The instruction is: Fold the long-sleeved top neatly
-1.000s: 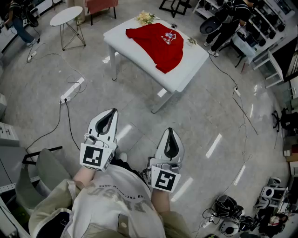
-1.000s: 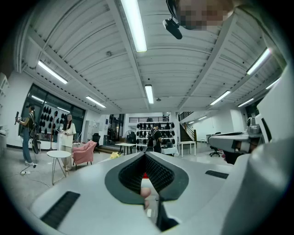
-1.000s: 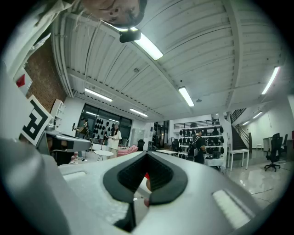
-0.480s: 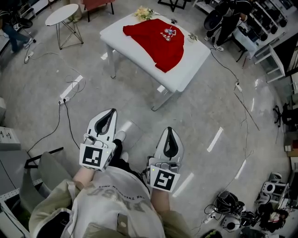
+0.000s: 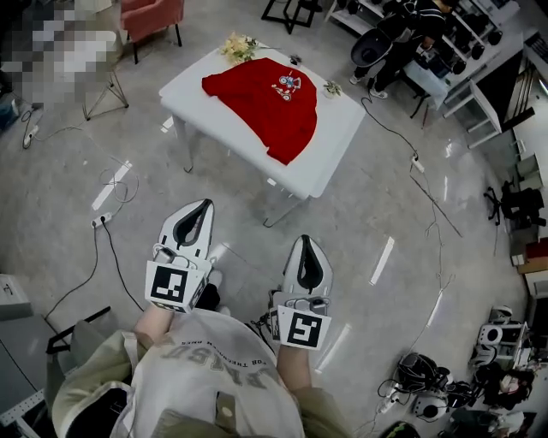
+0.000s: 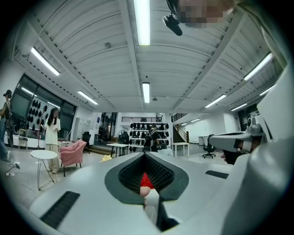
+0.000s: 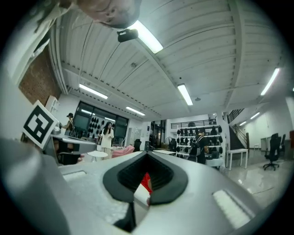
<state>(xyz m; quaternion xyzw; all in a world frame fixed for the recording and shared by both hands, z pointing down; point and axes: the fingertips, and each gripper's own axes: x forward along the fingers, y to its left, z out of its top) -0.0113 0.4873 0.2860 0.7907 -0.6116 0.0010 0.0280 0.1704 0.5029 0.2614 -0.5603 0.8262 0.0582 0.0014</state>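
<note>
Floor [image 5: 77, 171] of polished grey fills most of the head view, streaked with strip-light reflections. At far left a white power strip [image 5: 101, 220] lies on it with a dark lead trailing away, and a pink armchair [image 5: 152, 12] stands at the top edge. The left gripper [image 5: 204, 206] is held level above the floor, its jaws pressed together with nothing between them. Beyond it stands the white worktop [image 5: 338, 141], well apart from both grippers. The red long-sleeved top [image 5: 257, 94] lies spread on it, print side up, with pale flowers [image 5: 238, 46] at the far corner. The right gripper [image 5: 306, 242] is likewise closed and empty. Further right a thin cable [image 5: 441, 201] crosses the floor, a person in dark clothes [image 5: 402, 30] stands by white shelving [image 5: 467, 77], and equipment [image 5: 419, 389] is heaped at the lower right.
</note>
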